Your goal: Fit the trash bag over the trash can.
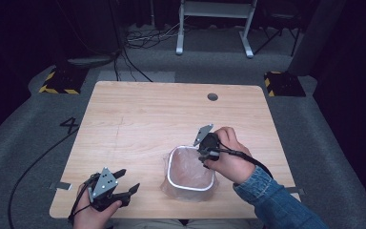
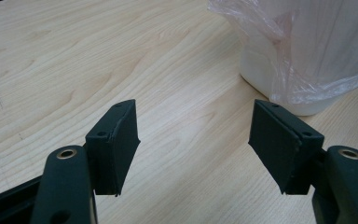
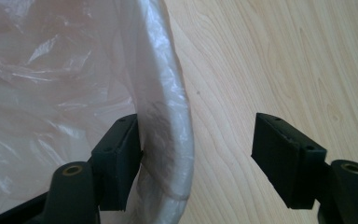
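L claw (image 2: 193, 140) jaws wide apart, nothing btwn; white bin (image 2: 279, 88) w/ plastic liner (image 2: 307, 46) ahead on wood table (image 2: 98, 60).

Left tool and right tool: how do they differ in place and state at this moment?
The left tool sits near the table's front edge, apart from the white plastic bin lined with a clear bag; the right tool straddles that bin's rim. The left tool has bare wood between its jaws; the right has the bagged rim there, one pad against it. Both stand open.
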`<state>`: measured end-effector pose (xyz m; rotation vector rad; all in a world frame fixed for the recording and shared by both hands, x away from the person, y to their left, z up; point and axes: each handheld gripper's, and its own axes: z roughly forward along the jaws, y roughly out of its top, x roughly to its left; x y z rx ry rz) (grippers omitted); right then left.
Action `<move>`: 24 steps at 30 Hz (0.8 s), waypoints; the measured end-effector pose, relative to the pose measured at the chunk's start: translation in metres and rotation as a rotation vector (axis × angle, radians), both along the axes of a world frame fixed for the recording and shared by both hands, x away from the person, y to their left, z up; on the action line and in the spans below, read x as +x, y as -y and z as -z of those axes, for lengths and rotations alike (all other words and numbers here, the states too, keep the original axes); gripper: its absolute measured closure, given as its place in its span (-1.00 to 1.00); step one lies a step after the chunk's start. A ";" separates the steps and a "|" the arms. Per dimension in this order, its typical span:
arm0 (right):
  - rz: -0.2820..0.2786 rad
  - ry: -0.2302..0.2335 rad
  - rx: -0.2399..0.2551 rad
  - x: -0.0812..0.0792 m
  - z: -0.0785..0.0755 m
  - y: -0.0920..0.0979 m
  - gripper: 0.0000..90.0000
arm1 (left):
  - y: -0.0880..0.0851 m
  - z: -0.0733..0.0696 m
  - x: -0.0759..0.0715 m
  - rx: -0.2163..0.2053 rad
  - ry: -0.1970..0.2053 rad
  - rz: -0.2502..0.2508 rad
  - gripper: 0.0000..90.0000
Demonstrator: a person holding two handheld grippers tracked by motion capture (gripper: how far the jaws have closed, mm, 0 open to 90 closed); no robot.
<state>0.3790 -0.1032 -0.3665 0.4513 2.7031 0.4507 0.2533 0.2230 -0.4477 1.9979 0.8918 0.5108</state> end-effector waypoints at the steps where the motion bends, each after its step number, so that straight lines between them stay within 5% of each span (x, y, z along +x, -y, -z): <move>1: -0.005 0.003 0.008 -0.001 0.000 0.000 -0.26 | 0.000 0.000 0.000 -0.001 -0.001 0.000 -0.27; 5: -0.026 -0.001 0.097 -0.004 -0.006 0.003 -0.27 | -0.001 0.000 0.000 -0.002 -0.002 -0.002 -0.27; 9: -0.064 0.056 0.198 -0.015 -0.023 0.006 -0.26 | 0.000 0.001 0.001 0.000 -0.003 0.000 -0.27; 11: -0.077 0.053 0.242 -0.019 -0.028 0.008 -0.23 | 0.000 0.001 0.000 -0.006 -0.008 0.000 -0.27; 12: -0.103 0.007 0.317 -0.029 -0.035 0.011 -0.21 | -0.001 0.001 0.001 0.001 -0.003 -0.001 -0.27; 24: -0.227 -0.123 0.409 -0.087 -0.039 0.013 -0.18 | 0.002 0.004 0.003 -0.002 -0.014 0.002 -0.27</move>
